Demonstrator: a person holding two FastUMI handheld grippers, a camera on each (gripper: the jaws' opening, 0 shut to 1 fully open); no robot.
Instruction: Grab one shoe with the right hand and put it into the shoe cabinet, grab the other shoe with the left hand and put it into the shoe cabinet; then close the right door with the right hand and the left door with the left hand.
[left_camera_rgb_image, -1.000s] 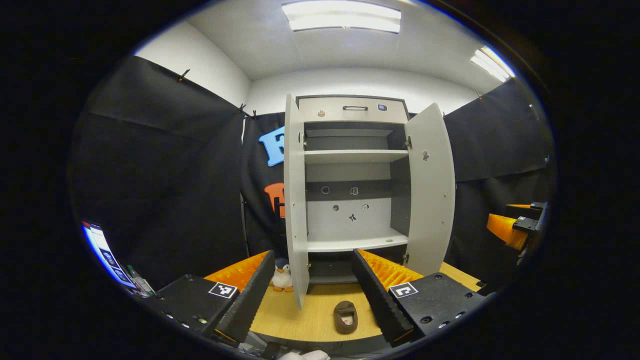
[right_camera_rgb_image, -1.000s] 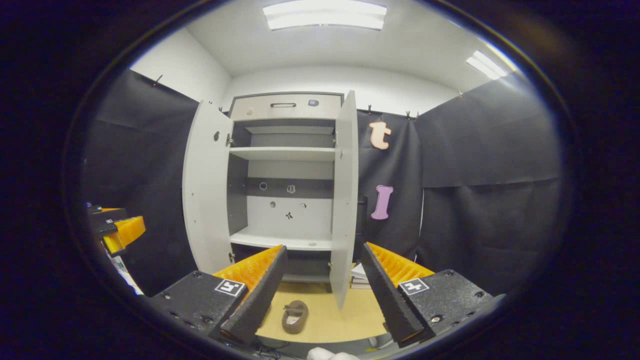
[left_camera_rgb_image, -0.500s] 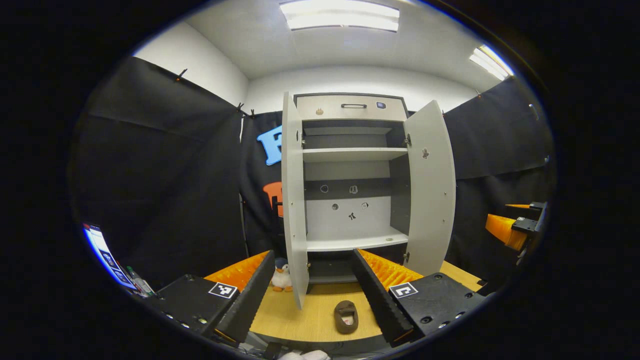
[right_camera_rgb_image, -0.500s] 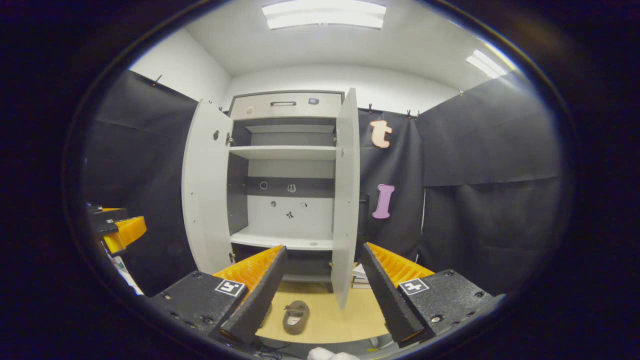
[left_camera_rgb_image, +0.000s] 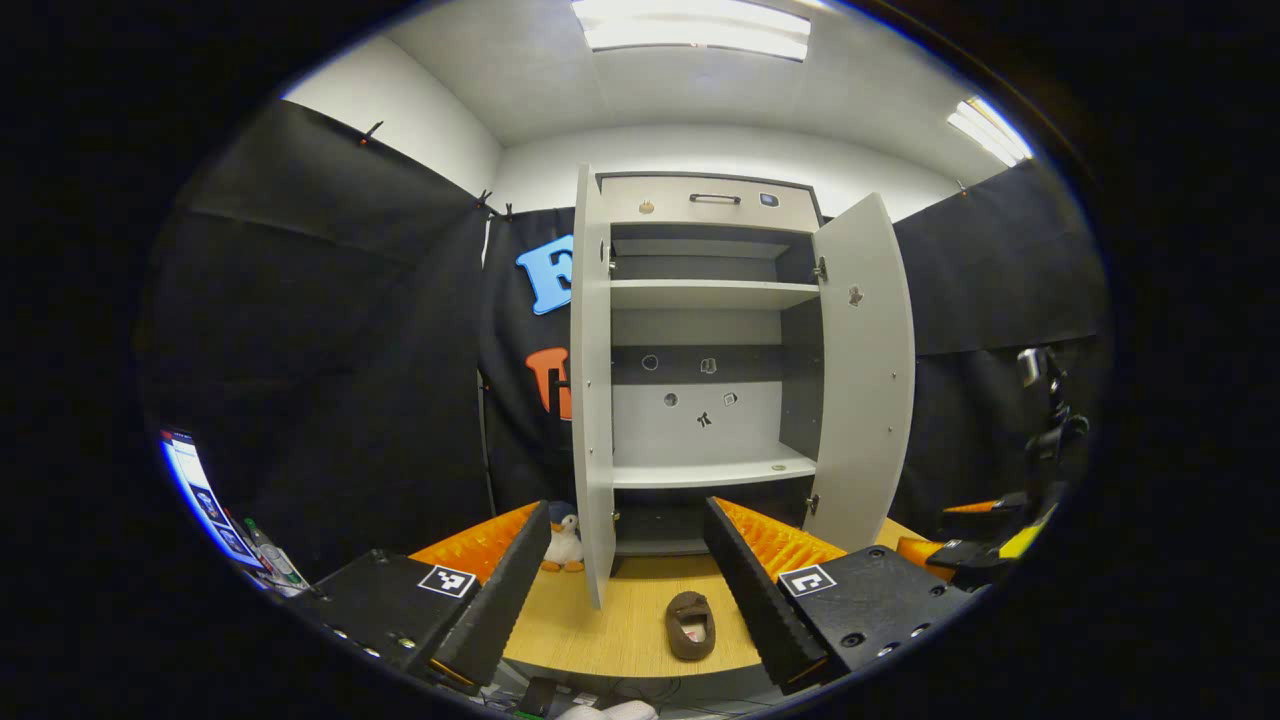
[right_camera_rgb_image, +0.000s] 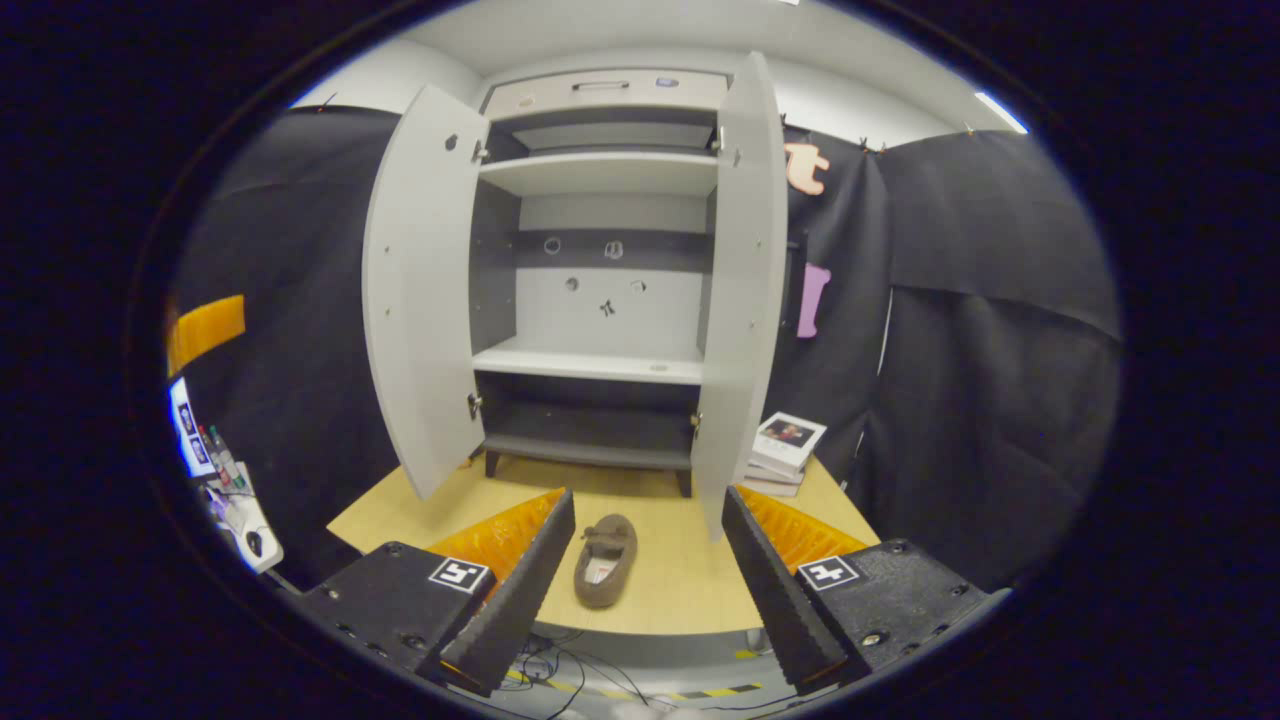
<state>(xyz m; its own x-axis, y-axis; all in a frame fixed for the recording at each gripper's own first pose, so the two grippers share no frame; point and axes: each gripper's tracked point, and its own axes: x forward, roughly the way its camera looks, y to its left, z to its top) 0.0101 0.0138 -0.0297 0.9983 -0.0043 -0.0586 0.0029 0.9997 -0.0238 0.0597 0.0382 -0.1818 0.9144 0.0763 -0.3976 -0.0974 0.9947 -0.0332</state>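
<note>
A brown slipper-like shoe (left_camera_rgb_image: 690, 625) (right_camera_rgb_image: 606, 560) lies on the wooden table (right_camera_rgb_image: 690, 575) in front of the grey shoe cabinet (left_camera_rgb_image: 700, 470) (right_camera_rgb_image: 590, 362). Both cabinet doors stand open: the left door (right_camera_rgb_image: 420, 290) and the right door (right_camera_rgb_image: 742, 290). The cabinet's shelves are bare. My right gripper (right_camera_rgb_image: 648, 494) is open above the table's near edge, and the shoe sits low between its fingers, apart from them. My left gripper (left_camera_rgb_image: 626, 507) is open too, farther back, facing the cabinet. The right gripper (left_camera_rgb_image: 985, 545) appears at the right edge of the left gripper view.
A small penguin toy (left_camera_rgb_image: 565, 543) stands on the table beside the left door (left_camera_rgb_image: 590, 400). A stack of books (right_camera_rgb_image: 785, 450) lies right of the cabinet. A screen (left_camera_rgb_image: 195, 490) and small items (right_camera_rgb_image: 230, 495) sit at the far left. Black cloth walls surround the table.
The right gripper has tipped down and moved closer to the table, so the shoe now looks bigger between its fingers. The left gripper barely moved; the right gripper dropped lower in its view.
</note>
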